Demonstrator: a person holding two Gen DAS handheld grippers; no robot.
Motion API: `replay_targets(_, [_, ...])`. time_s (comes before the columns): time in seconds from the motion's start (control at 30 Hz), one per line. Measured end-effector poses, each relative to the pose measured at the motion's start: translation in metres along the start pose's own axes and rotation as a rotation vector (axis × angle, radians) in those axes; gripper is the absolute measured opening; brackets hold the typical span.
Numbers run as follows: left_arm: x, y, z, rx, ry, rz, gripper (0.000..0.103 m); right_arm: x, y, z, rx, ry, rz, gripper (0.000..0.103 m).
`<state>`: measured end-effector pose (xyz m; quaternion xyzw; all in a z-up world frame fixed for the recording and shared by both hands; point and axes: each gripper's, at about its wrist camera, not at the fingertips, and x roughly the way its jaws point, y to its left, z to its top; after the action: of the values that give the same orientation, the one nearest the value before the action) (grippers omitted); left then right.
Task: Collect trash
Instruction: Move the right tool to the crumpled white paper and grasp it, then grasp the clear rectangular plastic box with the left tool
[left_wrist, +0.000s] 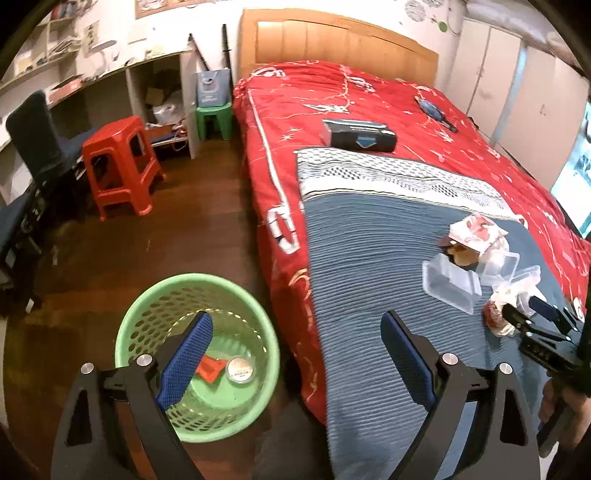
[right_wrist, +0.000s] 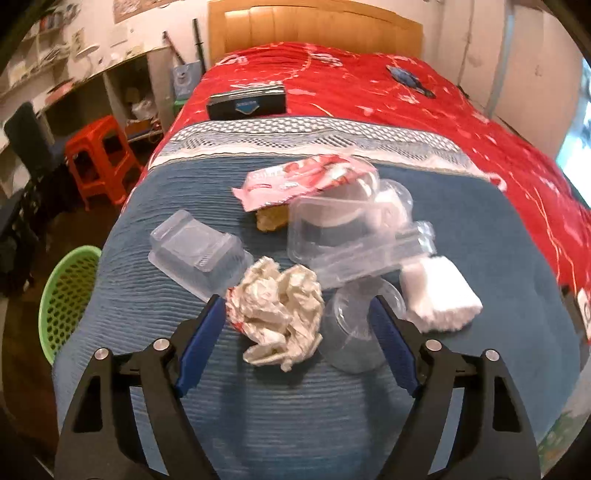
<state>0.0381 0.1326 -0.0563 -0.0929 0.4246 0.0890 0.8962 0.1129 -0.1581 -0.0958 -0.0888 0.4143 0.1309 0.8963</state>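
A green perforated trash basket (left_wrist: 147, 314) stands on the floor beside the bed and holds a red scrap (left_wrist: 209, 368) and a round lid (left_wrist: 241, 370). My left gripper (left_wrist: 295, 362) is open and empty above the basket's right side and the bed edge. On the blue mat, my right gripper (right_wrist: 297, 332) is open around a crumpled white paper ball (right_wrist: 280, 314), not touching it. Near it lie a clear plastic box (right_wrist: 199, 254), a clear cup (right_wrist: 351, 332), a clear tray (right_wrist: 354, 236), a red-white wrapper (right_wrist: 306, 175) and white tissue (right_wrist: 439, 295). The right gripper shows in the left wrist view (left_wrist: 532, 314).
A dark box (right_wrist: 246, 102) and a blue object (right_wrist: 408, 79) lie further up the red bedspread (right_wrist: 480, 122). A red stool (left_wrist: 122, 166), a green stool (left_wrist: 214, 118), a black chair (left_wrist: 33, 136) and a desk with shelves stand left of the bed on the wooden floor.
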Motion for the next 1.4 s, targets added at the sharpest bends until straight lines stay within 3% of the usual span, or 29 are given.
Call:
replay_targets(0.17, [0.006,-0.013,0.006,0.024,0.008,-0.011,0.089,0.010,0.014,0.003,-0.096,-0.002,-0.044,0.075])
replay_targets(0.33, [0.013,-0.019,0.006,0.029,0.022,-0.020,0.089,0.014,0.025,0.003,-0.181,-0.001,-0.073,0.063])
replay_targets(0.6, [0.017,-0.021,0.004,0.026,0.033,-0.025,0.089,0.021,0.031,0.007,-0.191,0.015,-0.073,0.062])
replay_targets(0.7, [0.016,-0.020,0.005,0.022,0.032,-0.029,0.089,0.026,0.042,0.006,-0.238,0.025,-0.113,0.061])
replay_targets(0.77, [0.015,-0.020,0.006,0.019,0.031,-0.036,0.089,0.032,0.037,0.005,-0.214,0.042,-0.123,0.058])
replay_targets(0.83, [0.015,-0.022,0.007,0.022,0.034,-0.051,0.089,0.036,0.030,0.005,-0.175,0.052,-0.128,0.049])
replay_targets(0.93, [0.016,-0.029,0.007,0.047,0.029,-0.066,0.089,0.026,0.020,0.007,-0.119,0.038,-0.064,0.045])
replay_targets(1.13, [0.028,-0.060,0.010,0.109,0.048,-0.137,0.089,-0.007,0.008,0.005,-0.049,-0.008,0.023,0.044])
replay_targets(1.4, [0.051,-0.122,0.012,0.238,0.070,-0.221,0.094,-0.045,-0.005,-0.005,-0.022,-0.061,0.041,0.045])
